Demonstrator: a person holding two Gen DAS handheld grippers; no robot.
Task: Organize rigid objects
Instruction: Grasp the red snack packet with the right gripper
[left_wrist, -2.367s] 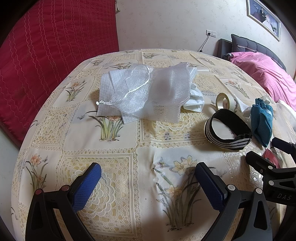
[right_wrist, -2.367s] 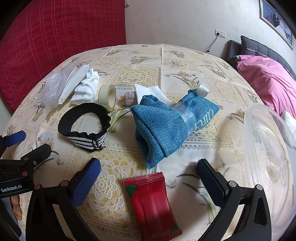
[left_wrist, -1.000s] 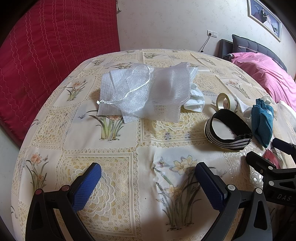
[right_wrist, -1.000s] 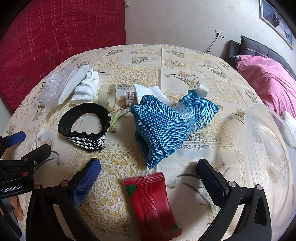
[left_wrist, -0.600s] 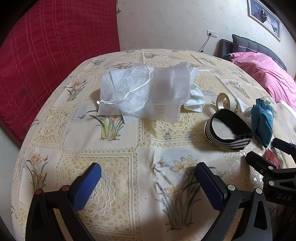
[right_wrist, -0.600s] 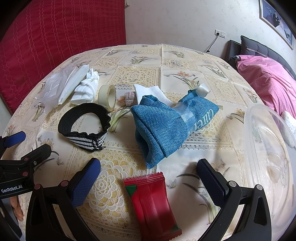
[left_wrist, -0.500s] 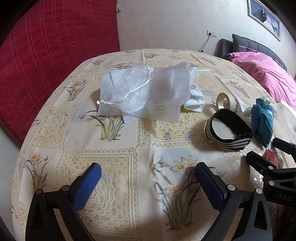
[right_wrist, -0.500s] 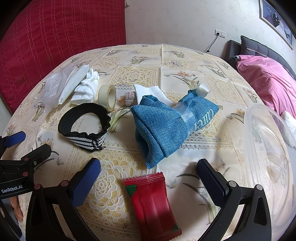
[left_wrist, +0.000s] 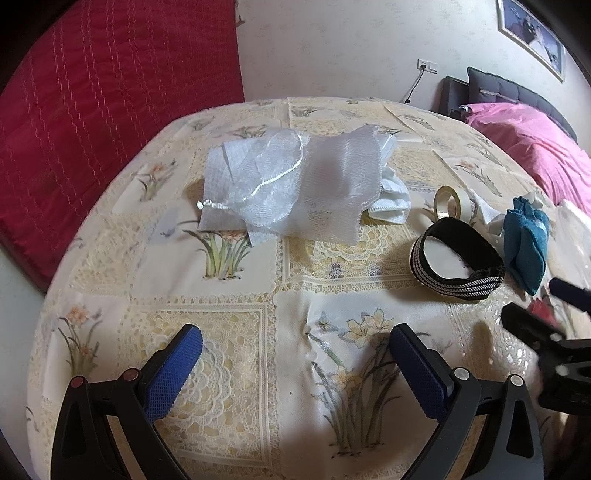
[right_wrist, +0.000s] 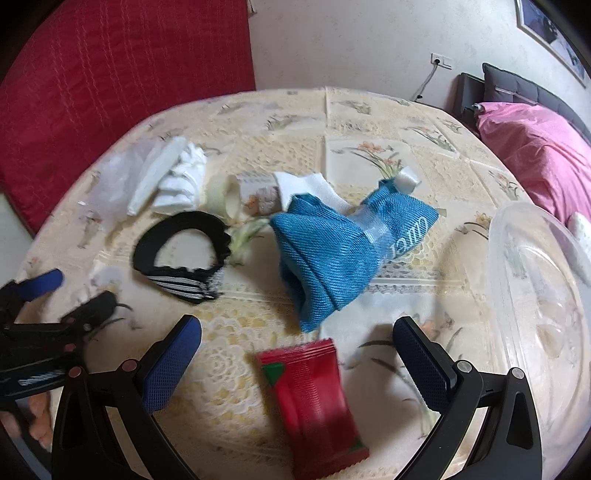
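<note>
My right gripper (right_wrist: 295, 354) is open and empty above a red snack packet (right_wrist: 310, 402) on the flowered tablecloth (right_wrist: 369, 122). Beyond the packet lies a blue cloth pouch (right_wrist: 332, 251) wrapped round a clear bottle with a white cap (right_wrist: 408, 179). A tape roll (right_wrist: 227, 197) and a black striped headband (right_wrist: 184, 254) lie to the left. My left gripper (left_wrist: 293, 358) is open and empty over bare cloth. In the left wrist view the headband (left_wrist: 456, 266), tape roll (left_wrist: 447, 203) and pouch (left_wrist: 524, 247) lie at right.
A clear plastic tub (right_wrist: 539, 295) stands at the right table edge. A white mesh bag on white cloth (left_wrist: 303, 184) lies at the far left of the table. A red quilt (left_wrist: 92, 110) hangs behind, and a pink bed (right_wrist: 535, 147) stands at the right.
Both views have shifted and blurred slightly: the right gripper has lifted and pulled back a little, and the left gripper has moved slightly. Nothing was grasped.
</note>
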